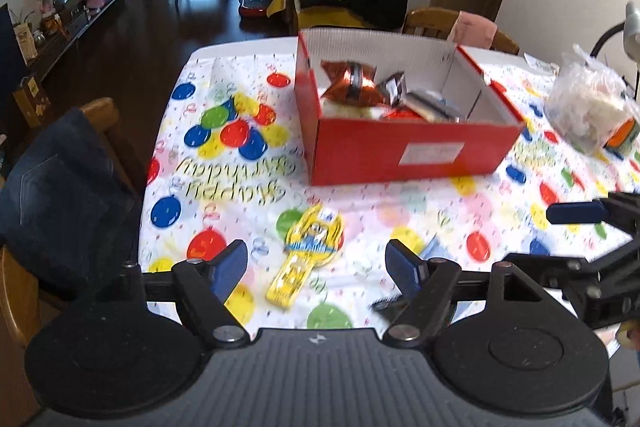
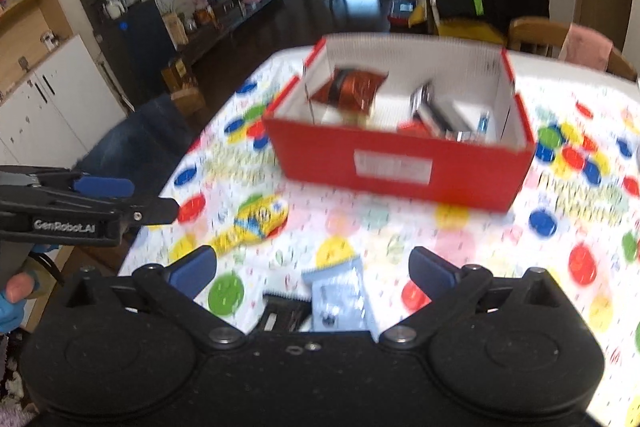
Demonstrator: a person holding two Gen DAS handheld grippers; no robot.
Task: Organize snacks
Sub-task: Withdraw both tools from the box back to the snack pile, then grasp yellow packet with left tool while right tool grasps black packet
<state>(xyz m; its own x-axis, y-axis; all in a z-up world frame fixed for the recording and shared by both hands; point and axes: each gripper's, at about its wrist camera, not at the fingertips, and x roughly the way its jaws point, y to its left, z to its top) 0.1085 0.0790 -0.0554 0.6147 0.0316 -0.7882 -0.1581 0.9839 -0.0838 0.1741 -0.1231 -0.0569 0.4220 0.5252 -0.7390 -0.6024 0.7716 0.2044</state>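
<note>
A red cardboard box stands open on the balloon tablecloth, holding an orange snack bag and several dark packets. A yellow Minions snack pack lies flat in front of the box. My left gripper is open and empty, just above its near end. My right gripper is open and empty over a pale blue packet and a black packet near the table's front edge.
A clear plastic bag of food sits at the table's right. Wooden chairs stand at the left and far side. The right gripper's side shows in the left wrist view; the left gripper's shows in the right wrist view.
</note>
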